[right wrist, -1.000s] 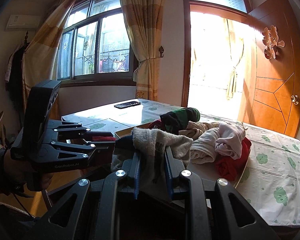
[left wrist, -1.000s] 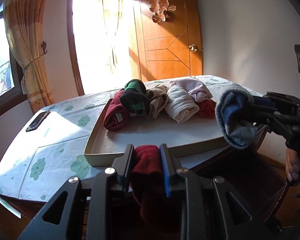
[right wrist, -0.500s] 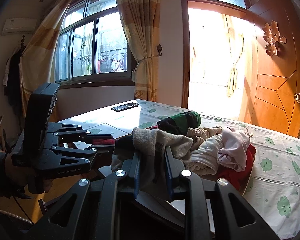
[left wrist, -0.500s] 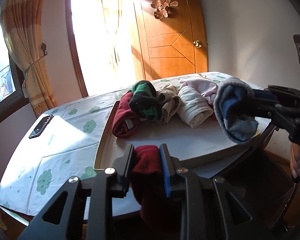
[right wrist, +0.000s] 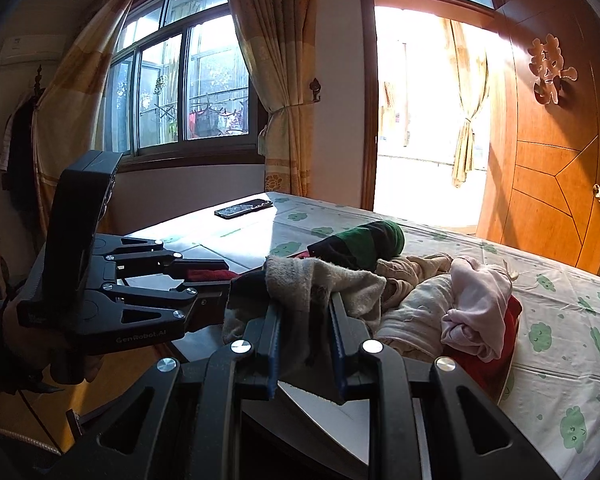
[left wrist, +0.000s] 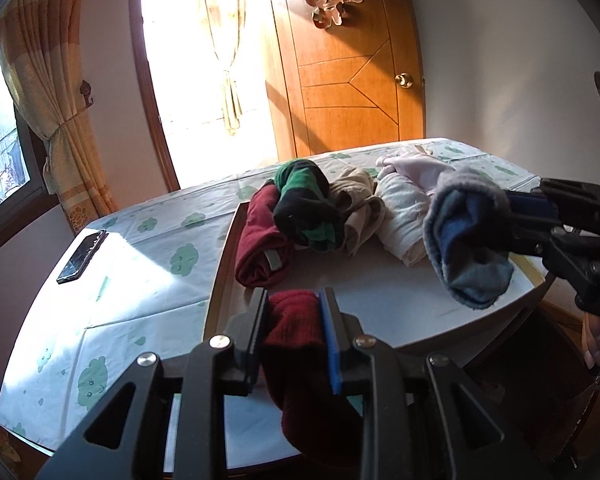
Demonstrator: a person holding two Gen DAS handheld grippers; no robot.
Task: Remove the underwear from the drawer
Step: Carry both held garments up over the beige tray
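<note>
Gripping a rolled dark red garment (left wrist: 296,320), the left gripper (left wrist: 294,312) has its 2 fingers pressed against the cloth at the near edge of a shallow tray (left wrist: 380,292). To its right, the right gripper (right wrist: 304,320) is clamped on a grey and blue bundle (left wrist: 466,236), held above the tray's right side. At the tray's far end lie 5 more rolled garments (left wrist: 308,212) in a row. The tray sits on a table (left wrist: 140,264) with a cloud-print cloth; a phone (left wrist: 82,256) lies far left.

left gripper (left wrist: 294,322): black frame, blue pads, silver screws | right gripper (right wrist: 305,336): same | "GenRobot.AI" lettering
</note>
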